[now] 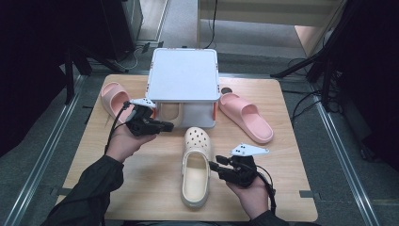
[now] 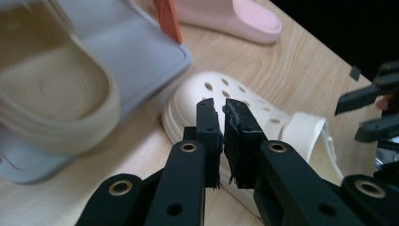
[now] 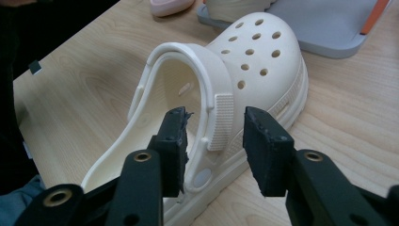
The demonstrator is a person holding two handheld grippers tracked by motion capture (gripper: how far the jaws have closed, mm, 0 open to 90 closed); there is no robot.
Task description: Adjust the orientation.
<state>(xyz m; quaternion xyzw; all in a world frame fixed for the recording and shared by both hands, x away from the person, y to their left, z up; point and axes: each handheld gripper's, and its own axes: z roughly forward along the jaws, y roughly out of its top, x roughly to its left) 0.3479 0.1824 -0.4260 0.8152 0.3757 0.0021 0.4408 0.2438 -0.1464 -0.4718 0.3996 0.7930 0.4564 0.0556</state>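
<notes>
A cream clog [image 1: 195,165] with holes in its toe lies on the wooden table [image 1: 291,155], toe pointing away from me. My right gripper [image 1: 212,165] is at its right side. In the right gripper view the open jaws [image 3: 216,115] stand on either side of the clog's strap [image 3: 219,122] without pressing on it. My left gripper [image 1: 170,125] hovers left of the clog's toe, in front of the shelf. In the left gripper view its pads [image 2: 221,106] sit almost together with nothing between them, pointing at the clog [image 2: 263,117].
A white-topped shelf box [image 1: 183,75] stands at the table's back, with a beige slipper [image 2: 51,89] on its grey lower tray [image 2: 136,52]. One pink slipper [image 1: 113,96] lies to its left and another pink slipper [image 1: 244,115] to its right.
</notes>
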